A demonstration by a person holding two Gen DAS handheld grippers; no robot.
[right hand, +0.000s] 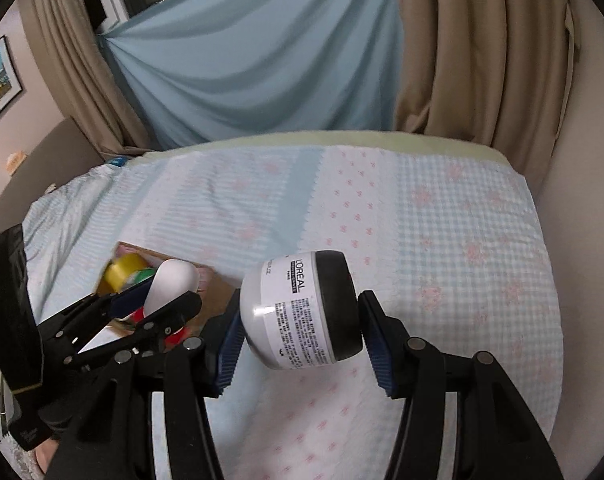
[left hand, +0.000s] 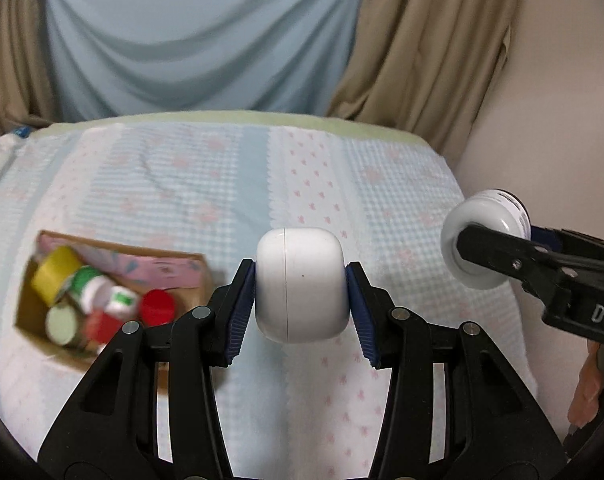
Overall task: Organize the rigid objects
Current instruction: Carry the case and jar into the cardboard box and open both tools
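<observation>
White earbud case [left hand: 301, 285] pinched by left hand-held gripper [left hand: 300, 304]; right hand-held gripper [right hand: 300, 316] clamps L'Oréal jar [right hand: 302, 309]. Cardboard box [left hand: 29, 304] lies left of both.

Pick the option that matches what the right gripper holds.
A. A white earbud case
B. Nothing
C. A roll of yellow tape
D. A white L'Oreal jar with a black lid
D: in the right wrist view, the right gripper has its fingers closed on the white L'Oreal jar with a black lid, held sideways above the bedspread.
</observation>
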